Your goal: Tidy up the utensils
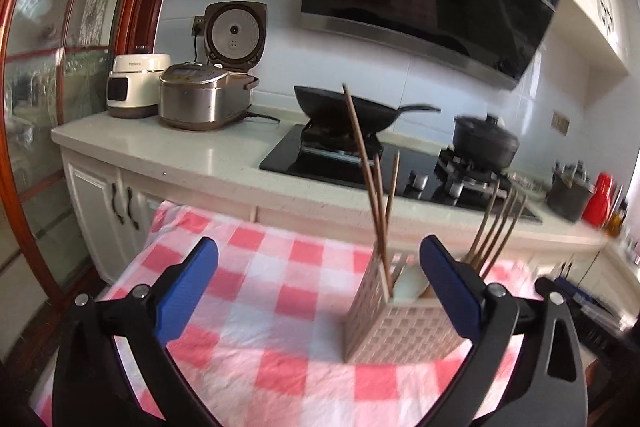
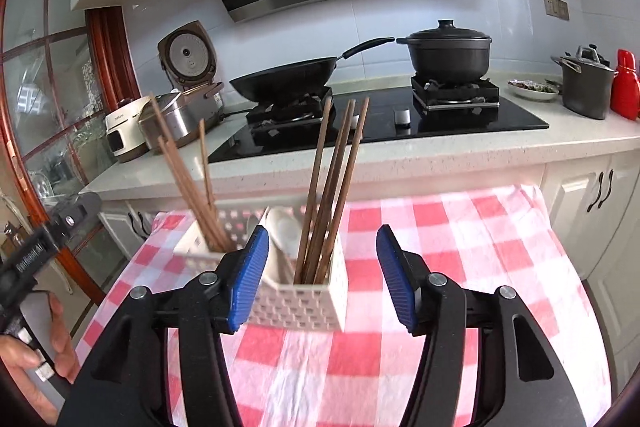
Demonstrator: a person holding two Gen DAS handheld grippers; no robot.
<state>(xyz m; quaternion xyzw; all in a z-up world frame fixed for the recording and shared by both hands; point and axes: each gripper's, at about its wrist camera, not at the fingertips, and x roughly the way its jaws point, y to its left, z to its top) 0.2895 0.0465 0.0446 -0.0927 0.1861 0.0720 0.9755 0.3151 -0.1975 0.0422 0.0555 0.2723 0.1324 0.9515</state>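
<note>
A white perforated utensil holder [image 2: 296,297] stands on the pink checked tablecloth [image 2: 460,227]. It holds brown chopsticks in the left compartment [image 2: 188,183], a white spoon [image 2: 282,227] in the middle and more chopsticks on the right [image 2: 332,187]. My right gripper [image 2: 322,279] is open and empty just in front of the holder. In the left wrist view the holder [image 1: 400,327] stands at right with chopsticks [image 1: 372,187] upright. My left gripper [image 1: 318,287] is open and empty, its right finger [image 1: 450,287] overlapping the holder.
Behind the table runs a counter [image 2: 480,147] with a black stove, a wok [image 2: 288,79], a black pot [image 2: 448,55], rice cookers [image 1: 200,99], a grey pot [image 2: 588,87] and a red bottle [image 2: 624,83]. White cabinets [image 2: 592,195] stand below. A glass door [image 1: 44,87] is at left.
</note>
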